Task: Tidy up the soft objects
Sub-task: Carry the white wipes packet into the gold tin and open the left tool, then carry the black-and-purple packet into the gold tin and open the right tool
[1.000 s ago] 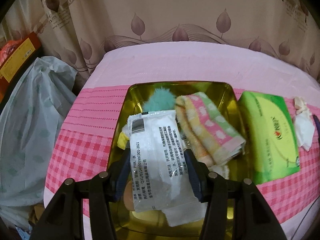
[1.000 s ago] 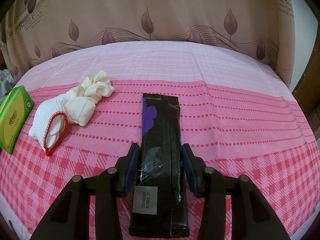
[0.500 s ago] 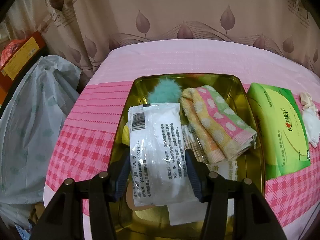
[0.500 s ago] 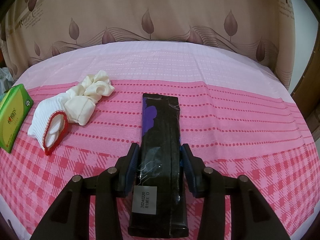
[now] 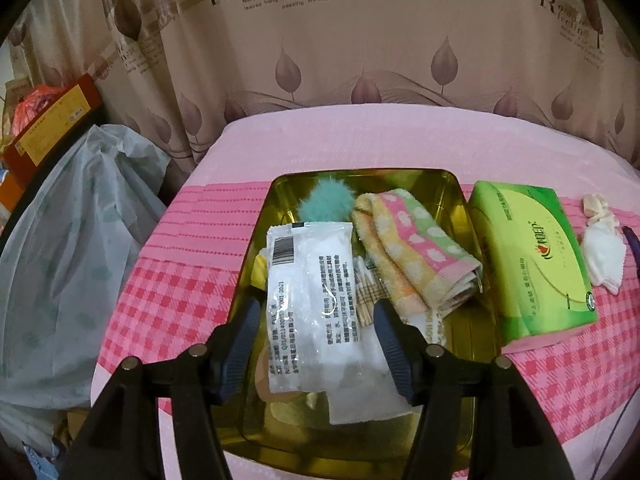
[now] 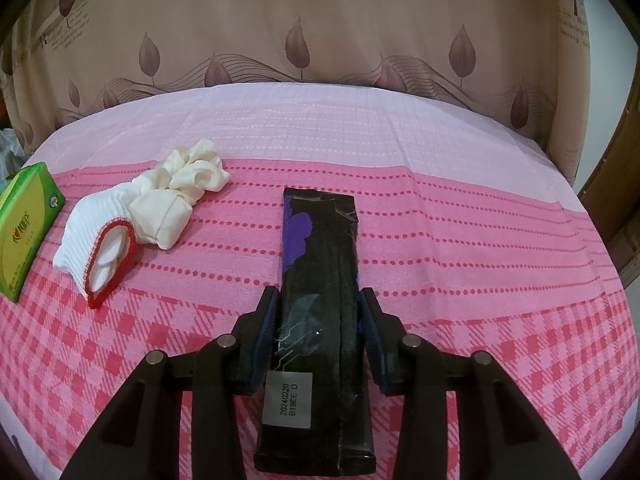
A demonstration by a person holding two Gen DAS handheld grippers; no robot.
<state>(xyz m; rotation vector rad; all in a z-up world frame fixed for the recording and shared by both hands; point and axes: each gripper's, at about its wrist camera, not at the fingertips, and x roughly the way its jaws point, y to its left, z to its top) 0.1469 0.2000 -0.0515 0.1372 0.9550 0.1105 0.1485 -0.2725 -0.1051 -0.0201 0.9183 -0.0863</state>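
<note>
Left tongs (image 5: 314, 316) released around white packet (image 5: 310, 300) in gold tin (image 5: 452, 188), items beneath half hidden, right tongs (image 6: 316, 320) clenched on glossy black pack (image 6: 320, 280), near end cut off at 6 o'clock, white sock (image 6: 100, 232) at 10 o'clock.

We list by colour: bedcover (image 6: 460, 216) pale pink, then red-dotted stripes, then red-pink check; tin (image 5: 452, 192) shiny gold; pompom (image 5: 326, 200) teal; towel (image 5: 416, 248) yellow, pink and green bands with white blobs; sachet (image 5: 312, 308) clear-white, black print; tissue pack (image 5: 532, 260) lime green; packet (image 6: 320, 292) black with purple; glove (image 6: 100, 232) white, red-edged; scrunchie (image 6: 192, 176) cream; curtain (image 6: 320, 20) beige, brown leaves
</note>
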